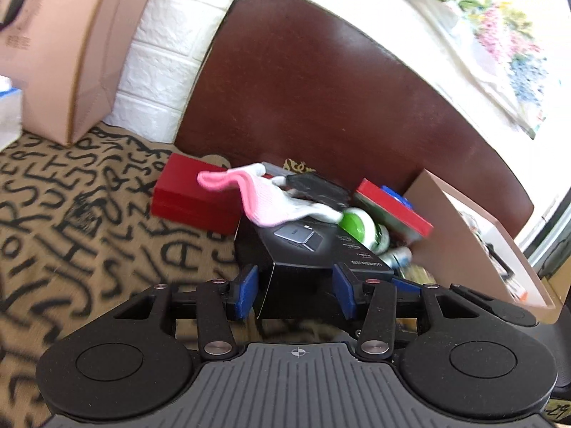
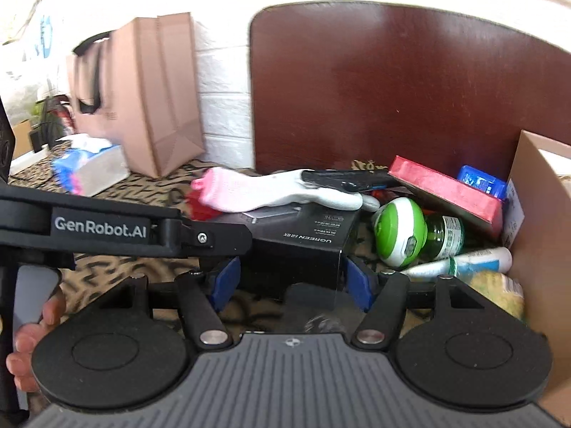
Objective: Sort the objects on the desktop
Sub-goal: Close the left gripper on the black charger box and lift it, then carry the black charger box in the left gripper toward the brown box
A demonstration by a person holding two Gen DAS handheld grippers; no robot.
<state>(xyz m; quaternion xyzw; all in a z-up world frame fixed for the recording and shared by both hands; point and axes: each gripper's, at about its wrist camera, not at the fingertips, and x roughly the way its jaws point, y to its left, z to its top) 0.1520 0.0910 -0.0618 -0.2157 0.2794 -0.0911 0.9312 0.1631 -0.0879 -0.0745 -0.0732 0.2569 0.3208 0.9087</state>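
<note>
A black UGREEN box (image 1: 299, 249) (image 2: 299, 239) lies on the patterned cloth, with a pink and white glove (image 1: 257, 196) (image 2: 271, 189) draped over its far end. My left gripper (image 1: 294, 290) has its blue pads on both sides of the box's near end. My right gripper (image 2: 291, 280) also straddles the box's near end with its blue pads at the sides. A dark flat device (image 2: 342, 178) rests on the glove. A green and white round object (image 1: 357, 226) (image 2: 399, 230) lies right of the box.
A red box (image 1: 189, 192) lies behind the glove. A tilted red box (image 2: 449, 189), a green bottle (image 2: 446, 235) and a white tube (image 2: 460, 262) lie at the right by a cardboard box (image 2: 542, 235). A dark red board (image 2: 410, 82) and a paper bag (image 2: 157, 92) stand behind.
</note>
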